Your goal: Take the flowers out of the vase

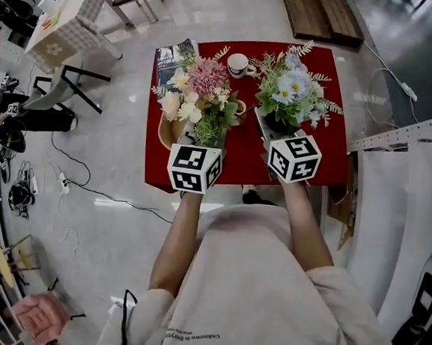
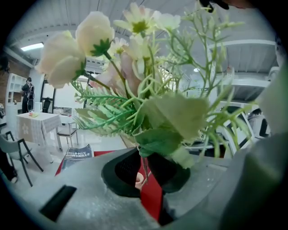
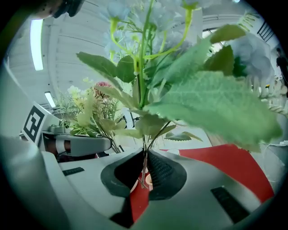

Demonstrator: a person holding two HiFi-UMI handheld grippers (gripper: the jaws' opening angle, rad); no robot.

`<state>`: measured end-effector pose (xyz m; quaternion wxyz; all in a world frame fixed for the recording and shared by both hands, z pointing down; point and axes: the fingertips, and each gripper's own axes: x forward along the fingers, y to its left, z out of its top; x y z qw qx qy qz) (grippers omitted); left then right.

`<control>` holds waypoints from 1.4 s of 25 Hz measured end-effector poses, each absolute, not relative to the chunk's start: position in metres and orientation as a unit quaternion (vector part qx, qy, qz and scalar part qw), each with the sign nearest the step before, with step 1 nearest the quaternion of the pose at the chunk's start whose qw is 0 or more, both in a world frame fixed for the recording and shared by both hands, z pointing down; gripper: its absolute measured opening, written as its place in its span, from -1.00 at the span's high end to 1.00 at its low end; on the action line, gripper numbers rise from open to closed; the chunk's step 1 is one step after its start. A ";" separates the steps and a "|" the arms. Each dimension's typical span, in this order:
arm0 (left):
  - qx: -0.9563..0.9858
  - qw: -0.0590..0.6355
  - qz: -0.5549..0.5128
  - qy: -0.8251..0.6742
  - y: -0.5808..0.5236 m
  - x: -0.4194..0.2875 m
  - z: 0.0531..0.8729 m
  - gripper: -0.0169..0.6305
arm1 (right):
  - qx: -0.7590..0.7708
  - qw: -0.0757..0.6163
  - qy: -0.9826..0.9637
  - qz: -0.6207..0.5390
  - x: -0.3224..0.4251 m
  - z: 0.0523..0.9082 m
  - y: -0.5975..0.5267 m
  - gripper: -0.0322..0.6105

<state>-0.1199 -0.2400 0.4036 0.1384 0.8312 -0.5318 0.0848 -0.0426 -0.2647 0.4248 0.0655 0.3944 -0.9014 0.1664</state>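
Okay, I see pink bouquet (image 1: 200,84) stems pinched between fingers (image 2: 123,168) of left gripper (image 2: 144,173); blue bouquet (image 1: 289,88) stems pinched between fingers (image 3: 164,173) of right gripper (image 3: 145,175); both up over the red counter (image 1: 239,162); cup (image 1: 237,63), magazine (image 1: 170,55) at far edge.

From the head view, marker cubes (image 1: 194,168) hide both pairs of jaws; the blue bouquet's (image 3: 189,90) blooms are cut off at the right gripper view's top.

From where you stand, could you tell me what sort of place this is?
Probably an indoor lab or studio hall: a red-clothed table on polished floor, loose cables trailing across it, and a checked-cloth table nearby.
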 end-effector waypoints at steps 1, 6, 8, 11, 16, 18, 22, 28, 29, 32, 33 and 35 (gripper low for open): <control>0.831 0.141 0.084 -0.531 -0.238 -0.120 0.405 0.78 | 0.395 0.067 -0.901 0.167 -0.043 0.426 -0.263 0.81; 0.832 0.150 0.083 -0.528 -0.230 -0.116 0.414 0.78 | 0.398 0.075 -0.898 0.175 -0.037 0.437 -0.252 0.84; 0.831 0.153 0.083 -0.528 -0.225 -0.112 0.420 0.78 | 0.398 0.080 -0.897 0.175 -0.034 0.445 -0.247 0.85; 0.829 0.159 0.087 -0.529 -0.223 -0.109 0.432 0.78 | 0.399 0.089 -0.895 0.177 -0.033 0.459 -0.242 0.85; 0.830 0.168 0.093 -0.523 -0.217 -0.113 0.441 0.78 | 0.402 0.102 -0.890 0.187 -0.036 0.473 -0.234 0.86; 0.831 0.173 0.090 -0.521 -0.216 -0.114 0.442 0.80 | 0.404 0.107 -0.889 0.187 -0.036 0.474 -0.233 0.86; 0.833 0.180 0.090 -0.515 -0.214 -0.113 0.447 0.84 | 0.406 0.112 -0.887 0.190 -0.036 0.476 -0.230 0.86; 0.835 0.186 0.094 -0.509 -0.205 -0.108 0.459 0.84 | 0.403 0.120 -0.887 0.189 -0.036 0.484 -0.222 0.87; 0.835 0.187 0.094 -0.509 -0.202 -0.108 0.461 0.84 | 0.403 0.122 -0.887 0.189 -0.036 0.486 -0.220 0.87; 0.835 0.191 0.093 -0.508 -0.194 -0.105 0.469 0.84 | 0.404 0.124 -0.885 0.194 -0.032 0.493 -0.212 0.87; 0.834 0.194 0.091 -0.508 -0.193 -0.105 0.470 0.84 | 0.405 0.123 -0.884 0.196 -0.031 0.494 -0.211 0.87; 0.833 0.201 0.087 -0.508 -0.192 -0.107 0.468 0.84 | 0.407 0.127 -0.881 0.202 -0.030 0.492 -0.211 0.87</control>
